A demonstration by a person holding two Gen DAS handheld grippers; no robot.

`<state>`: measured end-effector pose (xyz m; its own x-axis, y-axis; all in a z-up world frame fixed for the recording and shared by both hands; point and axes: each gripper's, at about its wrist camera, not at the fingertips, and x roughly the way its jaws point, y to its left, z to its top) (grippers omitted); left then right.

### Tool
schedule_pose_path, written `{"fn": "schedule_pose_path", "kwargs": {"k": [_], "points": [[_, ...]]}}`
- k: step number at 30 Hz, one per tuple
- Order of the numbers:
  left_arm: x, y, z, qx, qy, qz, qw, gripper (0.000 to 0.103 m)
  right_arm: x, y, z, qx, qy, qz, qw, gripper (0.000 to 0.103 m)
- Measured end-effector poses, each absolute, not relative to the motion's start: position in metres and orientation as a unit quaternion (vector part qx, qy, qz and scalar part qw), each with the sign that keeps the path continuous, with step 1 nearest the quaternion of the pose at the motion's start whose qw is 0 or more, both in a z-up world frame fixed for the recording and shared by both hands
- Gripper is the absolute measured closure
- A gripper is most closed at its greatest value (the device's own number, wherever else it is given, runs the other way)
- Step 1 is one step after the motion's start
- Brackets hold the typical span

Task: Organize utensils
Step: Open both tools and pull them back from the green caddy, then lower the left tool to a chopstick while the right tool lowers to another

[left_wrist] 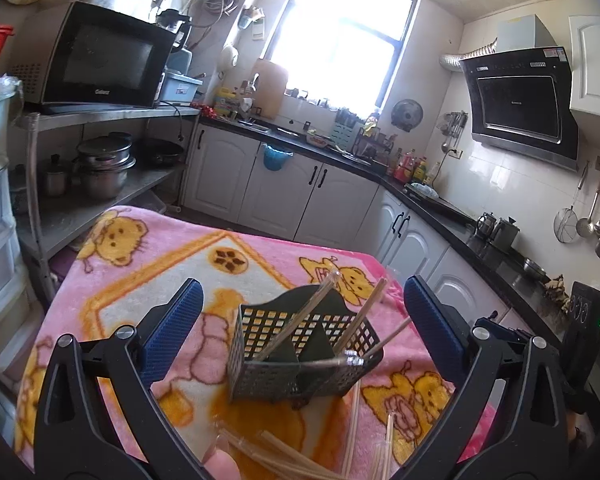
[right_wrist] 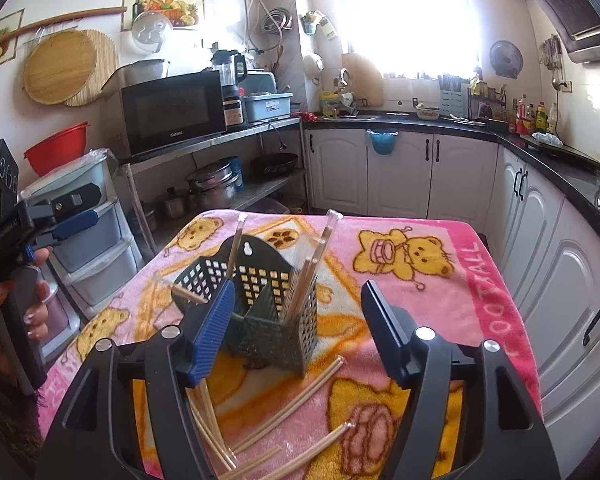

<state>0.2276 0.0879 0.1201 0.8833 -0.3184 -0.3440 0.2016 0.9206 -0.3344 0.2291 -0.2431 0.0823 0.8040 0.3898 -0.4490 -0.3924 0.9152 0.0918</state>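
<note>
A dark perforated utensil basket (right_wrist: 260,312) stands upright on the pink bear-print blanket (right_wrist: 440,300), its taller back panel with the hanging hole facing away from the right wrist camera. A divider splits it into compartments. Several wrapped chopsticks (right_wrist: 308,276) stand in it, long axes steep and leaning outward over the rim; in the left wrist view, chopsticks in the basket (left_wrist: 300,344) tilt up toward the far right. More loose chopsticks (right_wrist: 284,404) lie flat on the blanket just in front of the basket, fanned at mixed angles. The right gripper (right_wrist: 298,332) is spread wide, holding nothing, just before the basket. The left gripper (left_wrist: 300,320) is likewise wide apart and unloaded.
</note>
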Motion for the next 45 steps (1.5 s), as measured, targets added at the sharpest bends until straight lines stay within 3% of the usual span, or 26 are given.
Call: {"fn": "schedule_pose_path", "kwargs": {"k": [45], "points": [[0.191,0.061,-0.032,-0.165,0.383,-0.113,0.902,0.01,0.191,-0.265,-0.016,-0.009,0.327,0.223,0.918,0.033]]}}
